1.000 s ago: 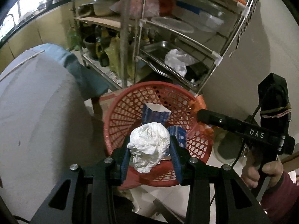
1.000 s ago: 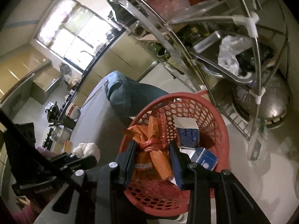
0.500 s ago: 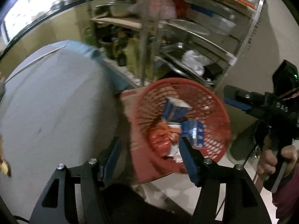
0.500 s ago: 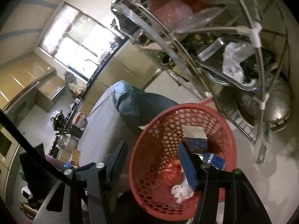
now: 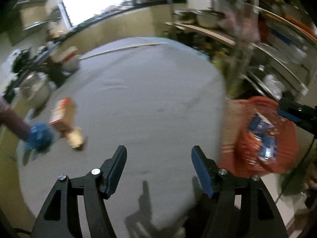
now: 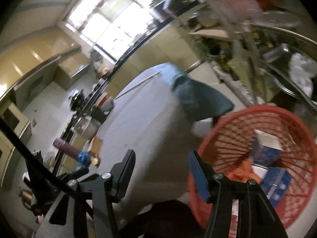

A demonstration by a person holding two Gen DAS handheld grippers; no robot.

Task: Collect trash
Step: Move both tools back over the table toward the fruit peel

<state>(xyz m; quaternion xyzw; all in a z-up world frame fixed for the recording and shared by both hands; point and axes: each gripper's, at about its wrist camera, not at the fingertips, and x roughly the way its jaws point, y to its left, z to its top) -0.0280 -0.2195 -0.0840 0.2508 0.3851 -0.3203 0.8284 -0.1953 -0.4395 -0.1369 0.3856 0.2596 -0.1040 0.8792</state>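
Three pieces of trash lie at the left edge of the grey table (image 5: 150, 99): a crumpled blue wrapper (image 5: 39, 135), an orange carton (image 5: 62, 115) and a small tan item (image 5: 76, 138), all blurred; beside them lies a purple cylinder (image 6: 66, 147). Over the bare middle of the table the left gripper (image 5: 158, 158) has nothing between its jaws, which are opening; the right gripper (image 6: 161, 162) stands with its jaws apart and empty. Off the table's right edge sits the red mesh basket (image 6: 273, 117); inside it lie blue boxes (image 6: 266, 150) and orange wrappers (image 6: 242, 170).
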